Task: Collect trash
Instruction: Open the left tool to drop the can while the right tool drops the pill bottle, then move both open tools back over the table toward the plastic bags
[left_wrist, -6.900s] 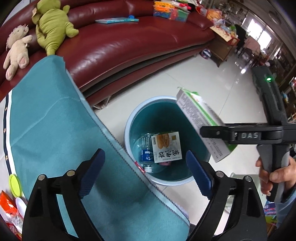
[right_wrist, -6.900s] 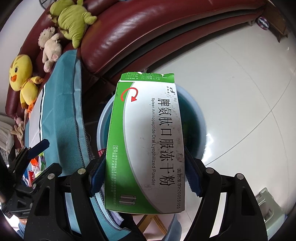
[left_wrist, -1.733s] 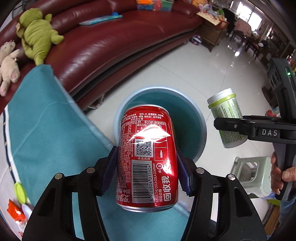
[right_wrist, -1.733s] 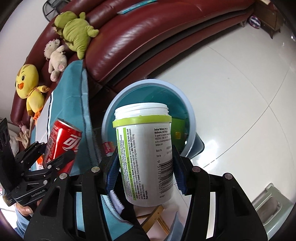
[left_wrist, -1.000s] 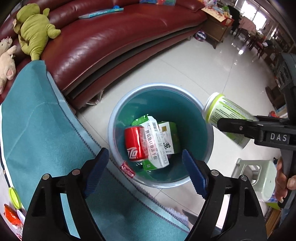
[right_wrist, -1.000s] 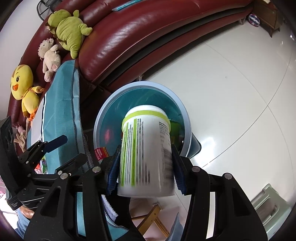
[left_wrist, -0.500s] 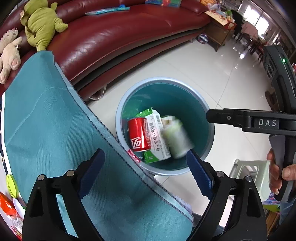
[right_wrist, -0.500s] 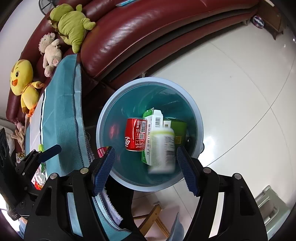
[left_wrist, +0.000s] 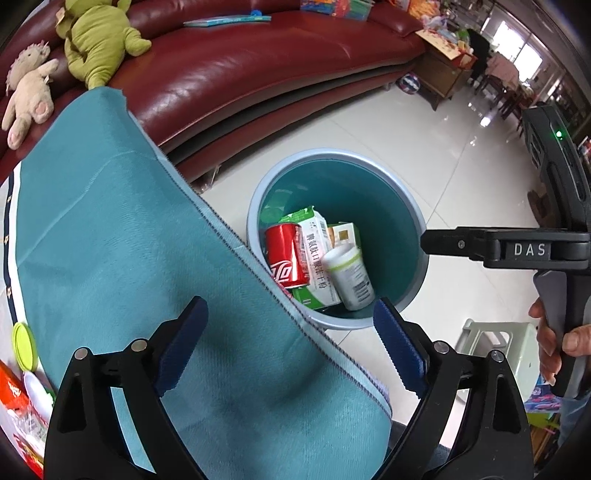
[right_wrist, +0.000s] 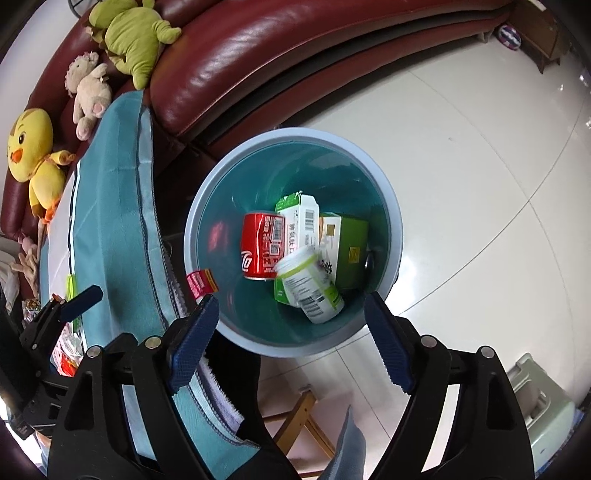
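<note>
A round blue-grey trash bin (left_wrist: 406, 195) (right_wrist: 391, 206) stands on the floor beside the table. Inside it lie a red cola can (left_wrist: 286, 260) (right_wrist: 260, 247), a white and green medicine box (left_wrist: 314, 254) (right_wrist: 301, 221), a green box (right_wrist: 349, 245) and a white bottle with a green band (left_wrist: 349, 277) (right_wrist: 310, 288). My left gripper (left_wrist: 291, 347) is open and empty over the table's edge. My right gripper (right_wrist: 291, 336) is open and empty above the bin; it also shows in the left wrist view (left_wrist: 461, 243).
A teal cloth covers the table (left_wrist: 110, 258) (right_wrist: 114, 206). A yellow-green lid (left_wrist: 24, 345) and red snack packets (left_wrist: 14, 417) lie at its left end. A dark red sofa (left_wrist: 240, 62) with plush toys (left_wrist: 98, 40) stands behind. A pale stool (left_wrist: 495, 354) stands on the tiled floor.
The white bottle has left my right gripper and landed in the bin beside the can and box. My left gripper dropped the can earlier. Both grippers stay open.
</note>
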